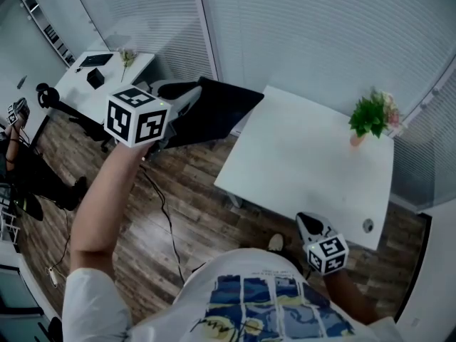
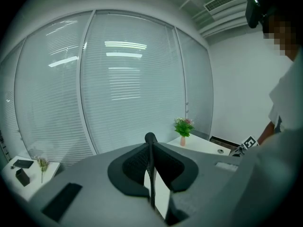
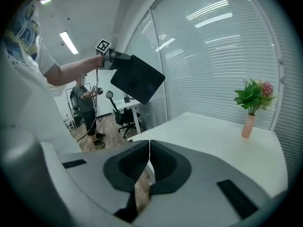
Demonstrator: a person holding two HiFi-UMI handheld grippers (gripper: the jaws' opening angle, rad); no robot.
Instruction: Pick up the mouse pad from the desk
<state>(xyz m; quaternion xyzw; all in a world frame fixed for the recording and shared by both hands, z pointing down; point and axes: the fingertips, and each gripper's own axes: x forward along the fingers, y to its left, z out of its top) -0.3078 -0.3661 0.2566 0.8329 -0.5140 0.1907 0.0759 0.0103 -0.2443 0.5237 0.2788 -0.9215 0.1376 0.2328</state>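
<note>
The black mouse pad point(image 1: 214, 112) hangs in the air over the wooden floor, left of the white desk point(image 1: 299, 162). My left gripper point(image 1: 184, 112) is shut on its near edge, arm raised. In the left gripper view the pad point(image 2: 150, 138) shows edge-on as a thin dark strip pinched between the jaws of the left gripper point(image 2: 150, 150). The right gripper view catches the pad point(image 3: 137, 79) from the side, held up by the left gripper point(image 3: 113, 56). My right gripper point(image 1: 308, 223) hovers at the desk's front edge; in its own view the right gripper point(image 3: 149, 148) is shut, with nothing in its jaws.
A potted plant point(image 1: 370, 116) stands at the desk's far right corner. A second white desk point(image 1: 107, 73) with dark items, an office chair point(image 1: 50, 98) and another person point(image 1: 14, 148) are at the back left. A cable point(image 1: 164, 205) runs across the floor. Blinds cover the glass wall behind.
</note>
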